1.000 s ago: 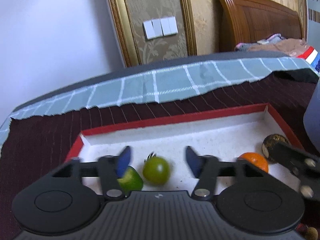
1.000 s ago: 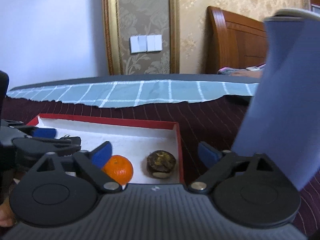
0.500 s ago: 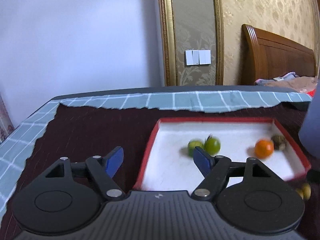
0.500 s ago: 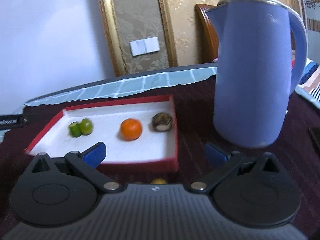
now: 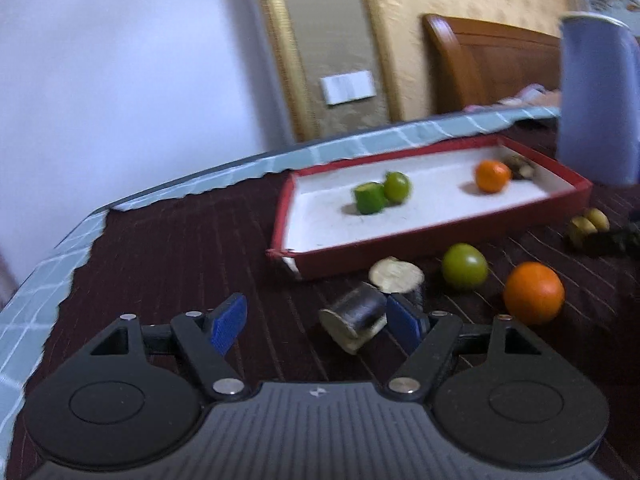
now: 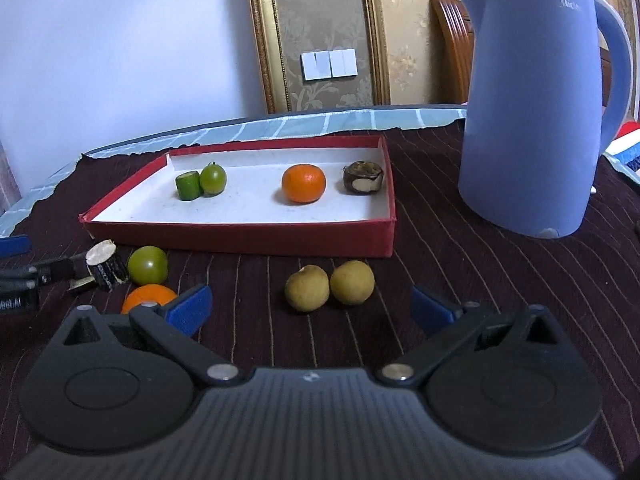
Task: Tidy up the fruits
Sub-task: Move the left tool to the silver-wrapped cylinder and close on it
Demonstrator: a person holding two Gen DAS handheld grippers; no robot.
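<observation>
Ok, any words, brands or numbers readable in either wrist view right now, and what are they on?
Faint brand lettering near the top of the blue kettle: too pale to read.
White print on the left gripper body at the right wrist view's left edge: cut off, unreadable.
Small emblem on each gripper housing: a logo, no letters.
Nothing else carries text.
</observation>
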